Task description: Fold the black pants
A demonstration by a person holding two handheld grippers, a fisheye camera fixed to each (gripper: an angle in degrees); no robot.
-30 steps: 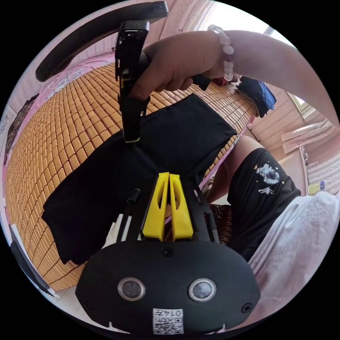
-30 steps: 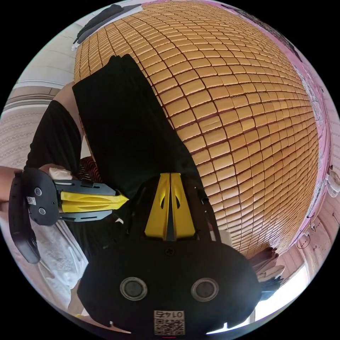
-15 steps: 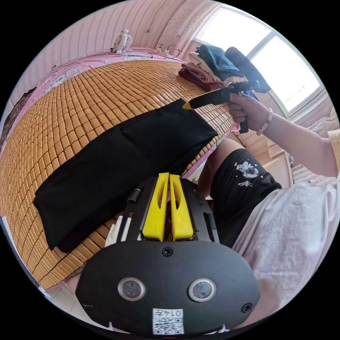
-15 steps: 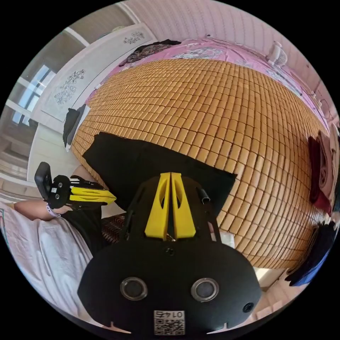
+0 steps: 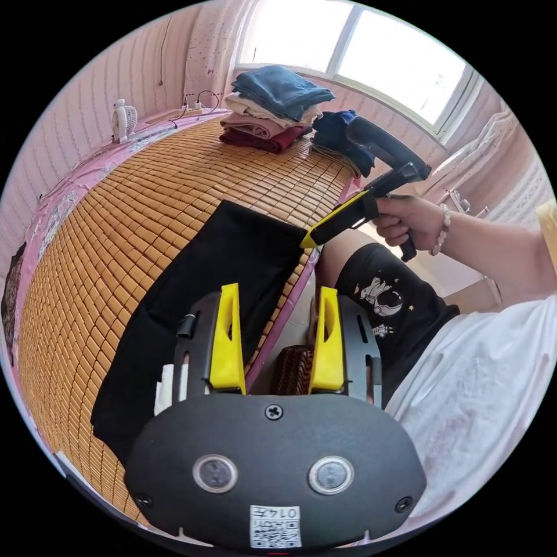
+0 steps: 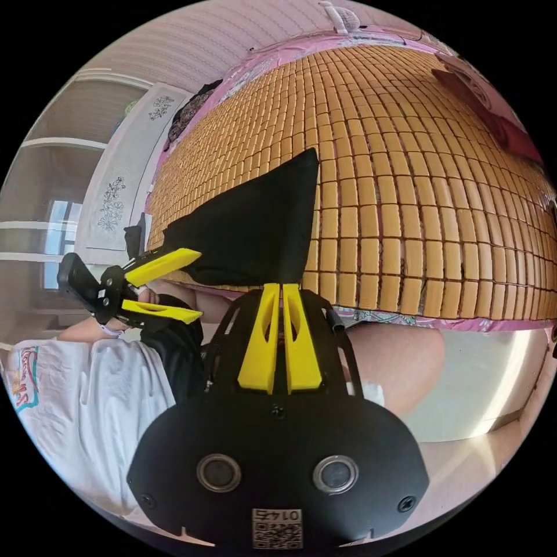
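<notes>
Left tongs (image 5: 277,342) have opened since half a second ago, jaws now spread wide and holding nothing, hovering over the bed edge beside the black pants (image 5: 203,290). Right tongs (image 6: 280,342) are pressed closed, nothing visibly between them; in the left gripper view their tip (image 5: 313,237) sits at the near corner of the pants, contact unclear. Pants lie folded flat on the bamboo mat (image 5: 116,220) along the bed's near edge. Stack of folded clothes (image 5: 272,107) sits at the far end by the window (image 5: 360,52). Person's hand (image 5: 406,220) holds the right tool.
</notes>
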